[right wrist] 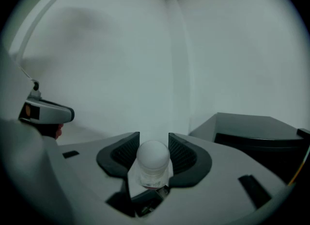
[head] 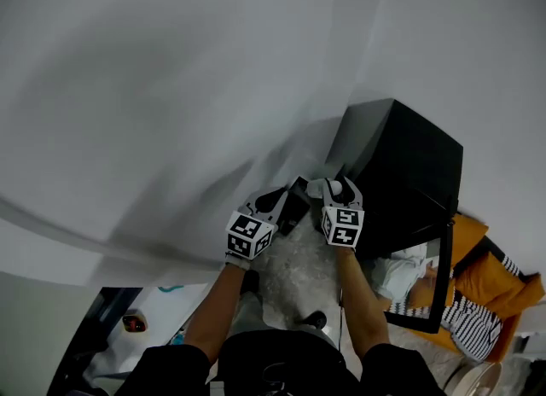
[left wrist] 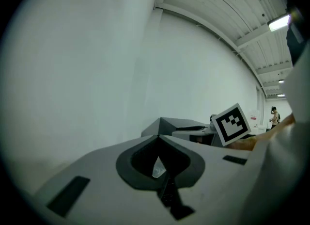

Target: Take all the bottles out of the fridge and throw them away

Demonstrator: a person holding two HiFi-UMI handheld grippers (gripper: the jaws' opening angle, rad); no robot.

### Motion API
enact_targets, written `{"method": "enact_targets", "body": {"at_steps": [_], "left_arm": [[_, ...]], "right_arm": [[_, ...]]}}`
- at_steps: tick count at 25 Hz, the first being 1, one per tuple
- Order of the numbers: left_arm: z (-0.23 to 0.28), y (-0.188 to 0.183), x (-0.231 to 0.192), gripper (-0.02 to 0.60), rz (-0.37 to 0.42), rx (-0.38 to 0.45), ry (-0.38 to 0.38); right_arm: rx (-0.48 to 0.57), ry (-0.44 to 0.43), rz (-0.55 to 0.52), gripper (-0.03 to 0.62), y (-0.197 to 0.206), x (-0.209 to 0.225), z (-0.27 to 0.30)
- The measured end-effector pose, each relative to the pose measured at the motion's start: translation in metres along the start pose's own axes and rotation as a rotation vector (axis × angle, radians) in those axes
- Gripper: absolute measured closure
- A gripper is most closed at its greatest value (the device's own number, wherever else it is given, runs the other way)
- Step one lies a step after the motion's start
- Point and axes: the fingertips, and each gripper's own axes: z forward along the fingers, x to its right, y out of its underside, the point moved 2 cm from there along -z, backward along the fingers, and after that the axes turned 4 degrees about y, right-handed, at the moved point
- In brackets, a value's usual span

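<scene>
The wall (head: 171, 61) is smooth, matt white. The fridge (head: 409, 172) is smooth black with a dull sheen. The bottle (right wrist: 152, 175) looks like clear plastic, its cap (right wrist: 153, 155) matt white. The right gripper (right wrist: 153, 144) is matt grey plastic with ribbed pads (right wrist: 126, 152). The floor (head: 299, 266) is speckled, stone-like (polish hard to judge).

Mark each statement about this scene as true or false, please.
1. The right claw grips a bottle with a white cap. True.
2. The left claw holds a second bottle. False: its jaws are together and no bottle is between them.
3. A black fridge stands by a white wall. True.
4. The right claw is inside the fridge. False: it is outside, beside the fridge and in front of the wall.
</scene>
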Motion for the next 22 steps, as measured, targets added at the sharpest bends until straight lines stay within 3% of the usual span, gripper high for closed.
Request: {"method": "enact_targets", "body": {"at_steps": [6,13,22], "left_arm": [[-0.032,0.006,-0.031,0.575,-0.024,-0.009,-0.077],[-0.031,0.033,-0.055,0.575,-0.036,-0.05,-0.098],[0.001,0.106,-0.1,0.575,-0.035,-0.113,-0.095]], "right_arm": [[-0.009,-0.079,-0.023,0.402,-0.005,-0.044,0.018],[-0.04,-0.113,-0.021,0.401,0.014,-0.058,0.048],[-0.109,-0.093,0.011,0.402,0.098,-0.046,0.111]]}}
